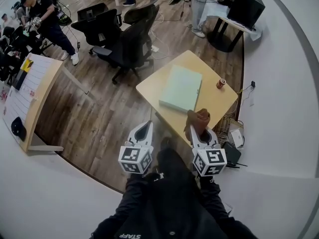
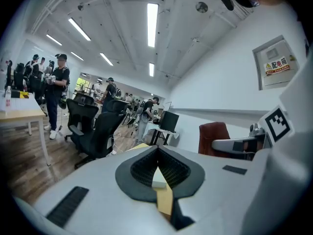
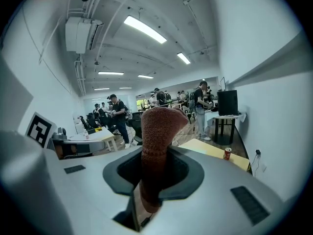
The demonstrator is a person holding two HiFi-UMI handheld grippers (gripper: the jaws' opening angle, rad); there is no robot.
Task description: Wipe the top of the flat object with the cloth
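Clamping the cloth [image 1: 200,117] in its jaws, the right gripper [image 1: 198,133] hangs near the flat object [image 1: 181,88]; left gripper [image 1: 144,131] closed.

Red can [image 1: 220,83] on wooden table [image 1: 215,105]; black office chairs [image 1: 130,46] near it.

Rust-brown cloth, mint-green slab, grey grippers

We see a rust-brown, ribbed-knit cloth [image 3: 159,141], a pale mint-green flat object [image 1: 182,87], a light yellowish wood table [image 1: 215,102] and a red can [image 1: 221,83]. Our left gripper [image 2: 157,151] and right gripper [image 1: 195,131] are light grey with black ribbed pads [image 2: 143,168]. Their marker cubes [image 1: 135,159] carry black-and-white squares. The floor [image 1: 99,123] is dark brown planking and the chairs [image 1: 129,46] are black.
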